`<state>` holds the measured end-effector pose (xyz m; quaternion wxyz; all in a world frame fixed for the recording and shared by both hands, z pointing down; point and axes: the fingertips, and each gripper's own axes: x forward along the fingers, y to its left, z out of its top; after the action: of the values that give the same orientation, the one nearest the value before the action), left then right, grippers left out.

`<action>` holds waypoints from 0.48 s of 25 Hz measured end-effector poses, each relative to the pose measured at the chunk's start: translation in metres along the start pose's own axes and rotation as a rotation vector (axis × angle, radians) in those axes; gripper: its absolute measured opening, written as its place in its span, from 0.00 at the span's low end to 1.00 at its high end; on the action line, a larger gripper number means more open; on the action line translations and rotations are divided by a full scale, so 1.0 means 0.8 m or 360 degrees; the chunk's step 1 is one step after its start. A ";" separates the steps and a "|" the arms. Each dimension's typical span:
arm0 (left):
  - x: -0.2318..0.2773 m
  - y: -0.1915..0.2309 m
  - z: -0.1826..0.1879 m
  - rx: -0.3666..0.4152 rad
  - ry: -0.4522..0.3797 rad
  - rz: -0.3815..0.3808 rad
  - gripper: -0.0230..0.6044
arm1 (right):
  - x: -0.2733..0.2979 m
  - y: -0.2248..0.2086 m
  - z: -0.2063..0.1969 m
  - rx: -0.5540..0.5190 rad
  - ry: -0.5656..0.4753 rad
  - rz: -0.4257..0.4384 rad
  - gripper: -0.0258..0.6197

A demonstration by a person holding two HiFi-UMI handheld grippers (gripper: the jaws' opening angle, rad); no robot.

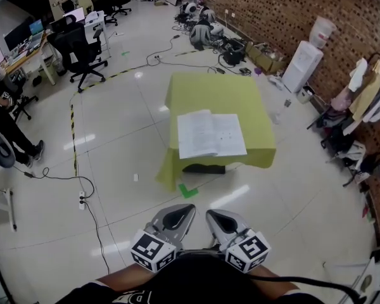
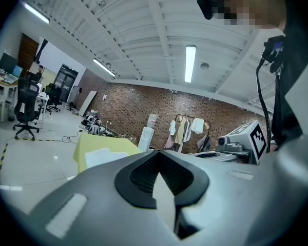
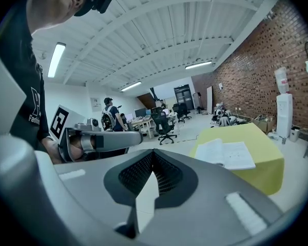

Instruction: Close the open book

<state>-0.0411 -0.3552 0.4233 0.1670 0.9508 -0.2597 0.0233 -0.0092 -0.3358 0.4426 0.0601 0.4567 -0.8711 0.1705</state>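
Observation:
An open book point(image 1: 210, 133) with white pages lies flat near the front edge of a low table point(image 1: 215, 94) draped in yellow-green cloth. Both grippers are held close to the person's body, well short of the table. My left gripper point(image 1: 177, 220) and right gripper point(image 1: 223, 223) sit side by side, jaws shut with nothing in them. In the left gripper view, the left gripper point(image 2: 156, 152) points past the book point(image 2: 100, 157), which shows far off at the left. The right gripper point(image 3: 153, 152) has the book point(image 3: 227, 154) far off at its right.
A black object point(image 1: 202, 168) lies under the table's front edge, with green tape point(image 1: 188, 190) on the floor beside it. Cables point(image 1: 82, 201) trail at the left. Office chairs point(image 1: 82, 49) stand far left, a water dispenser point(image 1: 302, 65) and a clothes rack point(image 1: 367, 94) along the brick wall.

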 end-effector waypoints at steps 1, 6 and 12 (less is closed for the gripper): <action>0.008 -0.003 -0.001 0.0011 0.0013 0.0004 0.05 | -0.002 -0.007 0.001 0.0009 -0.0007 0.0011 0.05; 0.060 -0.022 -0.001 0.0041 0.0049 0.0042 0.05 | -0.020 -0.058 0.010 0.0033 -0.0028 0.0057 0.05; 0.133 -0.046 0.009 0.0079 0.0052 0.0091 0.05 | -0.049 -0.125 0.028 0.0050 -0.0071 0.0104 0.05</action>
<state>0.0686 -0.3797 0.4191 0.1469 0.9464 -0.2832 0.0500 0.0962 -0.3659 0.4359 0.0278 0.4326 -0.8839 0.1757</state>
